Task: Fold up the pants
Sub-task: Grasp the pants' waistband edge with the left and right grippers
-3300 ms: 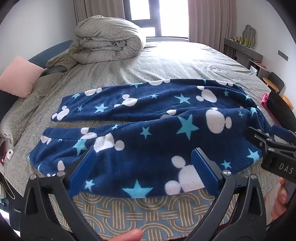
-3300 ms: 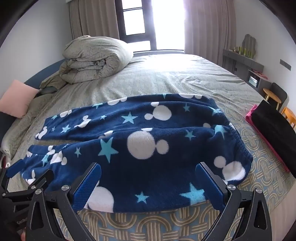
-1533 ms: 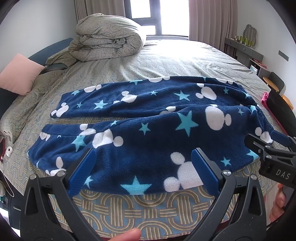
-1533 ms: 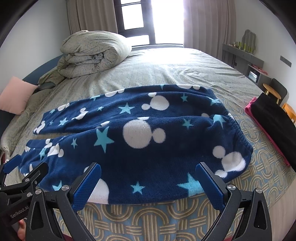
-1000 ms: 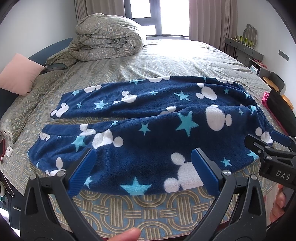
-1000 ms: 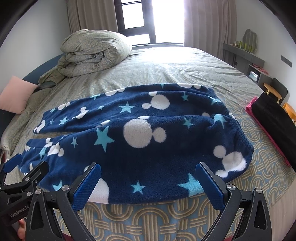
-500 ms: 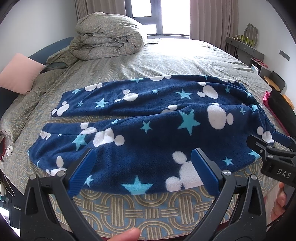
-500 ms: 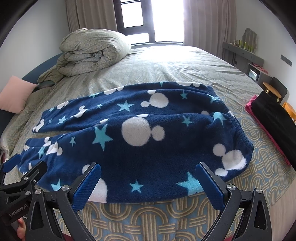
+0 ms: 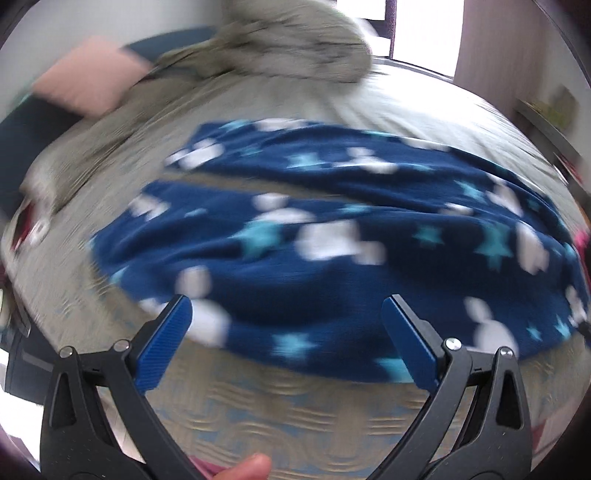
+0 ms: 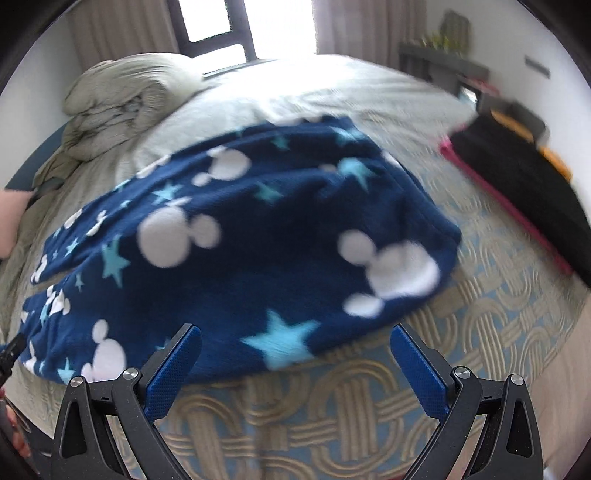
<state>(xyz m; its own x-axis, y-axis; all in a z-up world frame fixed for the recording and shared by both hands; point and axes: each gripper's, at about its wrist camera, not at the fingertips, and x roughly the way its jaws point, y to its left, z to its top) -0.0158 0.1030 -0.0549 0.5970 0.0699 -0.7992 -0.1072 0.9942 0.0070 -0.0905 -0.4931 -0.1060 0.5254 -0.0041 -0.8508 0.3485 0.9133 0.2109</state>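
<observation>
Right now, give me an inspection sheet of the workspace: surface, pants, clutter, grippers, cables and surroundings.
Surface: bed with a patterned cover; both views are motion-blurred.
Job's things: pants, navy fleece with white and teal prints, spread flat and unfolded, two legs apart, running leftward.
Clutter: bundled duvet at the far left; pink pillow by the headboard; black item with pink trim at the right edge.
Grippers: left gripper open, empty, short of the pants' near edge; right gripper open, empty, near the waist end.
Cables: nothing seen.
Surroundings: window with curtains; shelf along the right wall.
</observation>
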